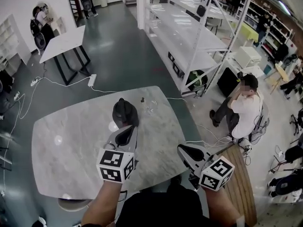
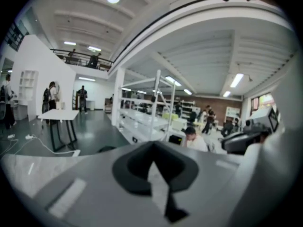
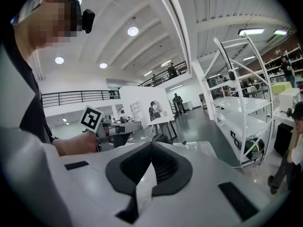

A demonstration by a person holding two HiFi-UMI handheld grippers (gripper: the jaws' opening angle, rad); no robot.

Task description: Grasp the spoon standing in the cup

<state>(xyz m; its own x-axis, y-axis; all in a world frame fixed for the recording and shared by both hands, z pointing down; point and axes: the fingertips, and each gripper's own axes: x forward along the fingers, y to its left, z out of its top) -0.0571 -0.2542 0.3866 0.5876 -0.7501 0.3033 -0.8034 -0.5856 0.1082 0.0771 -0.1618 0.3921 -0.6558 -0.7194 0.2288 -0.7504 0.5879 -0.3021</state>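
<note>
Approach phase, nothing grasped yet. My left gripper [image 1: 129, 126] hangs over the middle of the marble table [image 1: 71, 145], jaws pressed together and empty, just short of a dark rounded object [image 1: 125, 111]. My right gripper [image 1: 182, 148] sits off the table's near right edge, jaws also closed on nothing. The target is what looks like a clear glass cup [image 1: 151, 108] close to the far edge, just right of that dark object; the spoon itself is too small for me to make out from the head view. Neither gripper view shows the cup. As I judge it, the next move is to open one set of jaws, carry it past the dark object, line up on the spoon's handle above the rim, then close gently so the glass doesn't tip.
</note>
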